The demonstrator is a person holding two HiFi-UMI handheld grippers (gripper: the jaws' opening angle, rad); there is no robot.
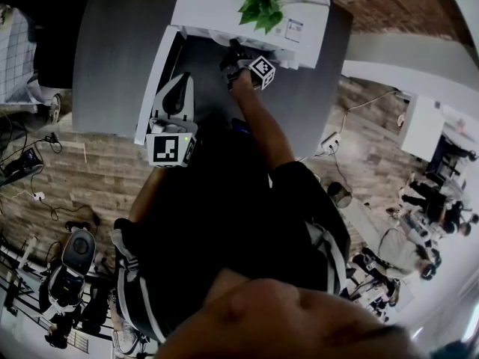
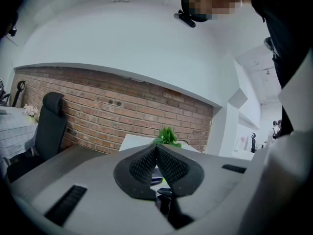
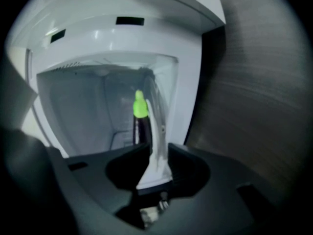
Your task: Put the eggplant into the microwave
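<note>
- Grey round surface [image 1: 112, 66] in a room with a brick wall [image 2: 122, 111]. A white microwave [image 1: 224, 13] sits at its far edge with a potted plant [image 1: 262, 2] on top.
- The microwave door [image 1: 153, 88] is swung open to the left, so the cavity is clear for reaching in from the near side.
- Right claw [image 3: 156, 153]: the jaws stand apart and point slightly down into the cavity. A pale strip [image 3: 156, 165] shows in the gap; I cannot tell what it is.
- Eggplant [image 3: 141, 126]: inside the microwave, just beyond the right claw's tips. It stands roughly upright with its green cap [image 3: 140, 106] on top, close to the cavity's right side. No pad presses on it.
- Judgement: with the jaws wide and the eggplant on the cavity floor, the placing step looks done. Next the claw must back straight out, because the upright eggplant could tip if brushed.
- Left claw [image 2: 156, 148]: the jaws are together with nothing between them. It is held low over the surface beside the open door, nearly level.
- Judgement: it seems parked there to stay out of the right arm's way and be ready to shut the door.
- A black chair [image 2: 51, 126] stands at far left, well apart from the work.
</note>
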